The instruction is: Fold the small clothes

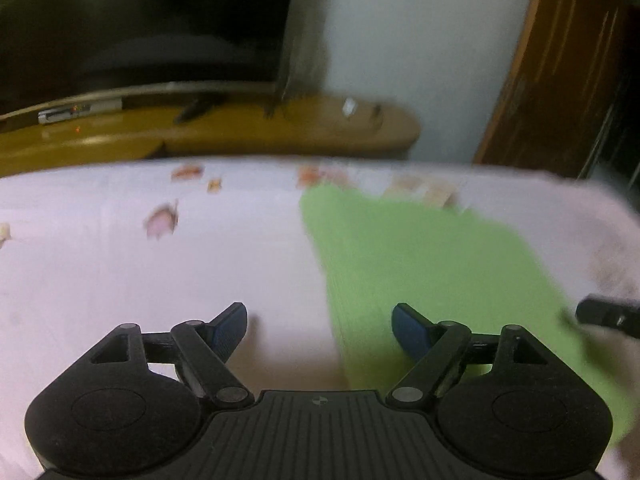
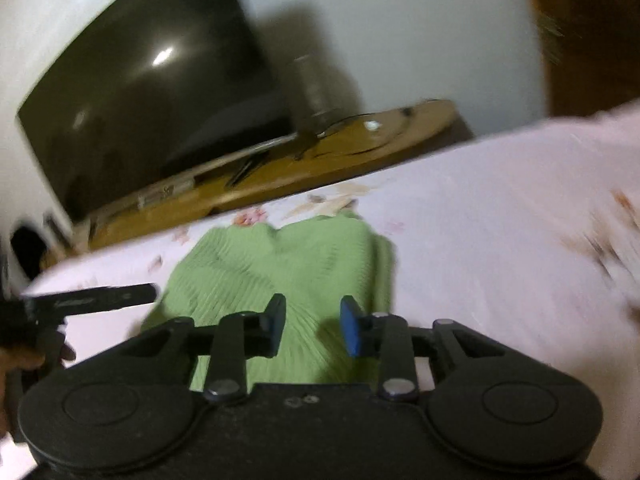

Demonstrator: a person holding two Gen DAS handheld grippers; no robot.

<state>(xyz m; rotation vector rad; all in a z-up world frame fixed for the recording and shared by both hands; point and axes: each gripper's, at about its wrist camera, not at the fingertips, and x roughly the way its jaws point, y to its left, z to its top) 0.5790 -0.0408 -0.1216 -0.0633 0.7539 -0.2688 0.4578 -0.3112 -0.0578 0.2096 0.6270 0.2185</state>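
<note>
**Both jaws empty over the green garment**

The left gripper [image 1: 320, 330] has its jaws spread wide with nothing between them; one blue pad hangs over bare sheet, the other over the near left edge of the green ribbed garment [image 1: 420, 264]. The right gripper [image 2: 313, 326] has its jaws at a narrow gap, and as far as the blur allows, no fabric is caught in it: the pads sit above the cloth, not pinching it.

The garment lies on the bed [image 1: 120, 264], on a pale sheet with a floral print, near the far edge. From the right wrist view it looks partly folded or bunched, with creases fanning toward the near end [image 2: 280, 264]. The left gripper's finger shows at the left of that view, just beside the cloth.

Risks, as I judge them: both views are smeared by motion, so a grab made now could miss the hem or pinch the sheet along with the knit. With 1 jaw set narrow, it may catch only a single layer and drag the fold apart. The stretchy rib could also spring back unevenly.

No containers are in view. Beyond the bed stand a wooden TV stand [image 1: 280, 128] and a dark television [image 1: 140, 20].
</note>
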